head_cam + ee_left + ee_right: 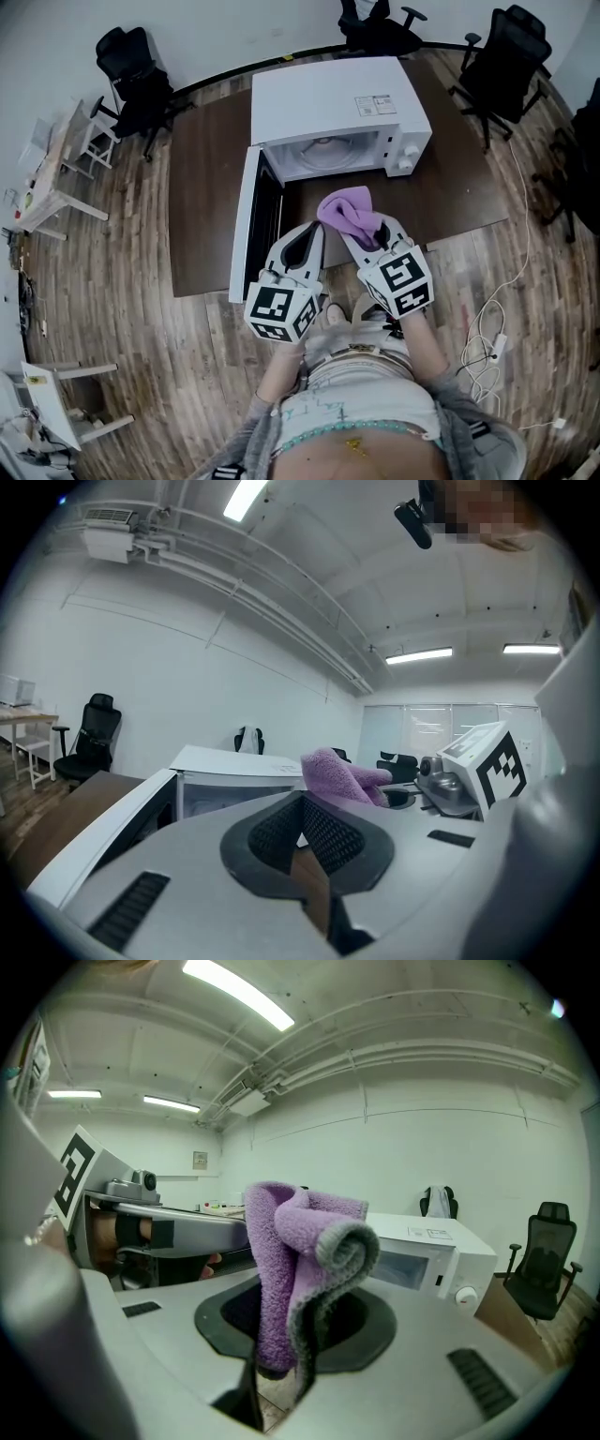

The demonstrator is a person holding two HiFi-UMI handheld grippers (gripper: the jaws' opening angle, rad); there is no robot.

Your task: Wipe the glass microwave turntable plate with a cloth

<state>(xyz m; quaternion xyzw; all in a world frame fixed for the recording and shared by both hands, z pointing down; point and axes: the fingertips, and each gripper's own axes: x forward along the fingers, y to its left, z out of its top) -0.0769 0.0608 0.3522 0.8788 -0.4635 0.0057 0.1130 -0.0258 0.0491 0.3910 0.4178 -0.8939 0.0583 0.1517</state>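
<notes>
A white microwave (pixel 337 111) stands on a dark brown table (pixel 206 169), its door (pixel 246 220) swung open to the left. Inside it lies the round glass turntable plate (pixel 328 147). My right gripper (pixel 364 230) is shut on a folded purple cloth (pixel 349 212), held just in front of the microwave's opening; the cloth (pixel 298 1260) stands up between the jaws in the right gripper view. My left gripper (pixel 307 242) is shut with nothing in it, beside the right one near the open door. The left gripper view shows the microwave (pixel 234 771) and the cloth (pixel 339 775) ahead.
Black office chairs (pixel 139 89) stand behind and beside the table on a wooden floor. White cables (pixel 492 328) lie on the floor at right. A light desk (pixel 52 178) stands at far left. The person's torso (pixel 361 412) fills the bottom of the head view.
</notes>
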